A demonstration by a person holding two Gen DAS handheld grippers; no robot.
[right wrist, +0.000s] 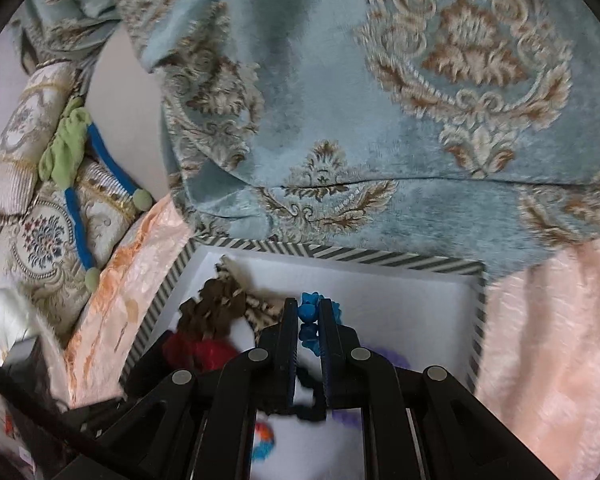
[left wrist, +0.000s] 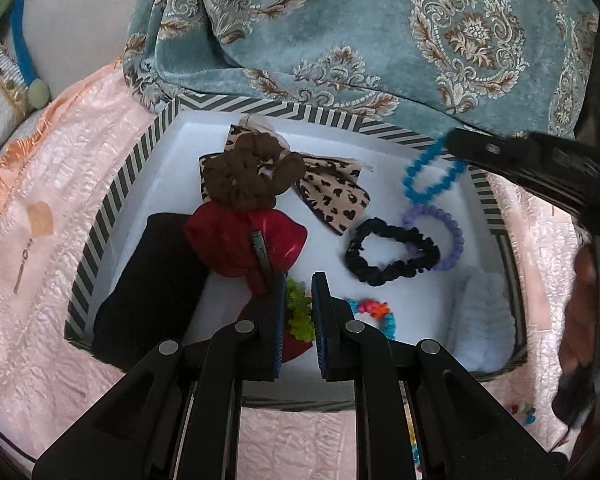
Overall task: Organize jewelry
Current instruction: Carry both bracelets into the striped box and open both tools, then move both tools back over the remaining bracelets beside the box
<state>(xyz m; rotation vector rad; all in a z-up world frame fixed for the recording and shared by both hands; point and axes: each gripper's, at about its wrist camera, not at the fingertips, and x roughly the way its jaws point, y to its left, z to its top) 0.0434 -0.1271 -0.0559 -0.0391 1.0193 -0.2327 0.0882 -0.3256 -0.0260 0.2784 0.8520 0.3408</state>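
Two wrist views over a striped box [left wrist: 100,240] lying on a pink quilted cover [left wrist: 40,340]. The right gripper [right wrist: 309,322] pinches a blue spiral hair tie [right wrist: 306,312] between its pads; in the left view this tie [left wrist: 432,176] hangs at centre right of the frame, over the box's white floor beside the far right wall. The left gripper [left wrist: 299,312] hovers at lower centre, its jaws slightly apart with nothing gripped, a green frilly piece [left wrist: 300,312] visible through the gap.

Risk, as judged from these views — the tie is held by one short arc only, so a sideways swing could let it slip out, or it could catch on the nearby striped rim and fall onto the cover outside.

Already on the box floor: a purple spiral tie [left wrist: 448,232] directly below the blue one, overlapped by a black scrunchie [left wrist: 392,256]; a brown scrunchie [left wrist: 244,176] on a leopard-print bow [left wrist: 336,200]; a red pouch-like item [left wrist: 236,244]; a black cloth [left wrist: 152,280] at left; a multicoloured bead bracelet [left wrist: 376,312]; something white and fluffy [left wrist: 484,320] at lower right. A teal patterned blanket [left wrist: 340,28] drapes over the box's far edge — the closest obstruction to a release there.
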